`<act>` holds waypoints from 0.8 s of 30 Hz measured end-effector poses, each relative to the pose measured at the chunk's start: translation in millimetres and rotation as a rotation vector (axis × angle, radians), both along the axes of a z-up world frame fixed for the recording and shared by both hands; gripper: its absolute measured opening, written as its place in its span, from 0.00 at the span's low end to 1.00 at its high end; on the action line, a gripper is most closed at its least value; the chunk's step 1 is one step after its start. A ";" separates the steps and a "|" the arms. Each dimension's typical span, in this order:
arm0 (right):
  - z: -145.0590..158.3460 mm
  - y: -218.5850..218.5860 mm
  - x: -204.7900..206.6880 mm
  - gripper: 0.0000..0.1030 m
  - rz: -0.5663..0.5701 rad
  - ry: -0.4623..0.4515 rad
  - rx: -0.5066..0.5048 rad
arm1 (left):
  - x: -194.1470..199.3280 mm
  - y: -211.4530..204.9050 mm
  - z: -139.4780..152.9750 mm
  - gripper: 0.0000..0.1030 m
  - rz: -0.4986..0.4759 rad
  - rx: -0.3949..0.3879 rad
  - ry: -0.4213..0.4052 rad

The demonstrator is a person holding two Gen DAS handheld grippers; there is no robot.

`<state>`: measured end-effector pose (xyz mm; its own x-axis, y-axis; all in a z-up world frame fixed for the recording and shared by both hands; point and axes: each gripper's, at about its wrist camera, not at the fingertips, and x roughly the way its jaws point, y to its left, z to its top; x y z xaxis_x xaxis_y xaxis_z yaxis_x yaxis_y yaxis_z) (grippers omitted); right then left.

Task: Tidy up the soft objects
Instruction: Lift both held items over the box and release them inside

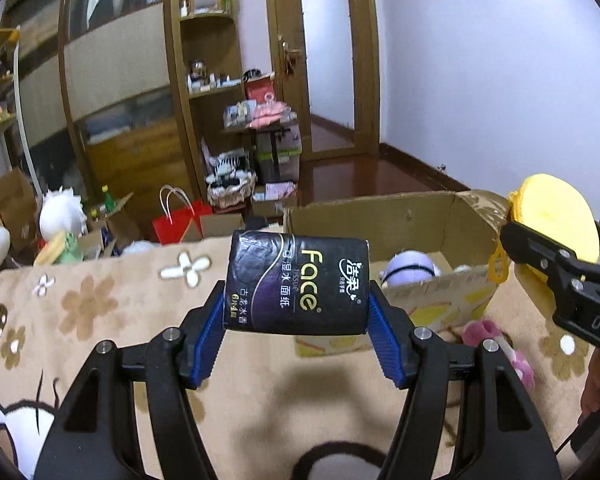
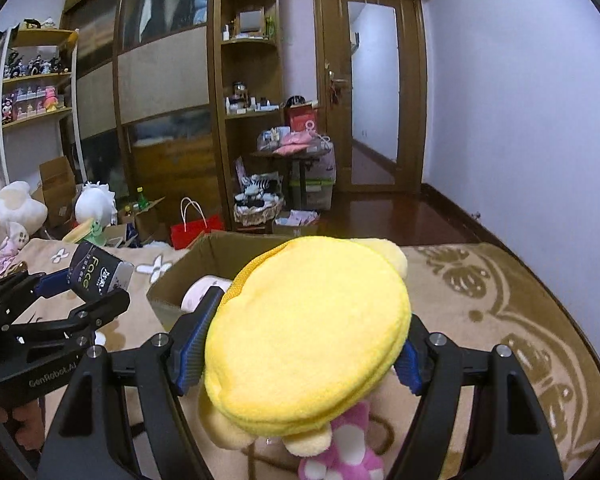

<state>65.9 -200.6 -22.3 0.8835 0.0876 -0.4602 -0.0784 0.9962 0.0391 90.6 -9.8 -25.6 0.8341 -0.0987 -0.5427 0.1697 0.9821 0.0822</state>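
My left gripper (image 1: 296, 312) is shut on a black "Face" tissue pack (image 1: 296, 282), held above the beige blanket in front of an open cardboard box (image 1: 440, 292). It also shows in the right wrist view (image 2: 100, 276). My right gripper (image 2: 304, 344) is shut on a round yellow plush pouch (image 2: 308, 332), held over the box's (image 2: 216, 252) near right side. The pouch also shows in the left wrist view (image 1: 556, 220). A lavender plush (image 1: 410, 270) lies inside the box. A pink plush (image 1: 500, 340) lies on the blanket beside the box, also below the pouch (image 2: 340, 452).
The beige flowered blanket (image 1: 100, 320) covers the bed. Beyond its far edge are white plush toys (image 1: 60, 216), a red bag (image 1: 180, 228), cardboard boxes, a wicker basket (image 1: 230, 192) and wooden wardrobes. A door (image 1: 328, 60) stands at the back.
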 end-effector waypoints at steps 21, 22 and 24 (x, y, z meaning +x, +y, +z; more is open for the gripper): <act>9.4 -12.3 56.7 0.77 0.002 -0.006 0.010 | 49.3 -31.2 18.0 0.62 -0.062 0.018 -0.102; 9.2 -13.0 59.9 0.77 0.002 -0.004 0.012 | 50.5 -30.7 17.0 0.62 -0.062 0.020 -0.100; 8.8 -14.5 64.7 0.77 0.000 -0.002 0.014 | 54.5 -30.9 14.4 0.62 -0.060 0.022 -0.094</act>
